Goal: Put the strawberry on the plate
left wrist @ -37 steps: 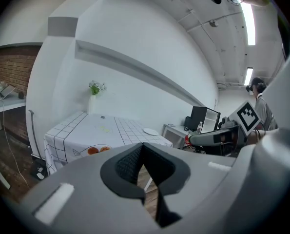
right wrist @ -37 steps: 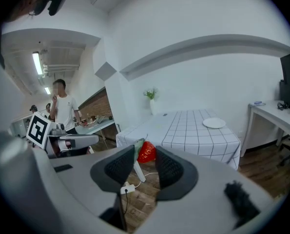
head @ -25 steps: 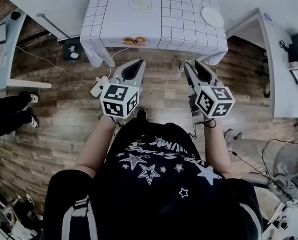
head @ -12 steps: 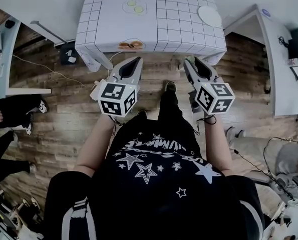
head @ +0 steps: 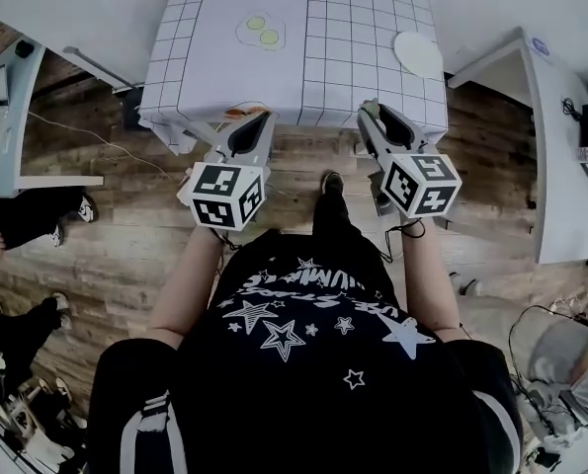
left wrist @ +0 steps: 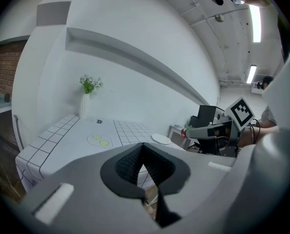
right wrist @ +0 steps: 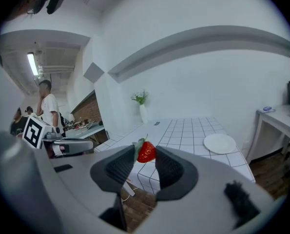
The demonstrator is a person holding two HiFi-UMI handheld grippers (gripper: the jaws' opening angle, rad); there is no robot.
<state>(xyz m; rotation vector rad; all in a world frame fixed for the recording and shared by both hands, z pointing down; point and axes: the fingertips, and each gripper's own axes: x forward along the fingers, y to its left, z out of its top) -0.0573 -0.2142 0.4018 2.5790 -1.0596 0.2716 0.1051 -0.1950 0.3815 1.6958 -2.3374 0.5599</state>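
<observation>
The desk [head: 353, 28], covered in a white grid-lined cloth, stood just ahead of the left tool [head: 259, 117] and the right tool [head: 370, 110]. A white plate [head: 418, 53] lay beyond the right tool. Two yellow-green discs [head: 262, 32] lay beyond the left tool, and an orange thing [head: 240, 110] sat at the near edge beside its tip. A vase of flowers [left wrist: 85, 104] stood at the far edge.

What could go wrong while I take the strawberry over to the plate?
1. The strawberry sits only at the very tips of the right gripper, whose jaws are closed on it. The right gripper view shows wooden floor below them, so a slip would probably drop it short of the table.
2. The plate lies close to the table's right edge, so a clumsy set-down might push it off.
</observation>
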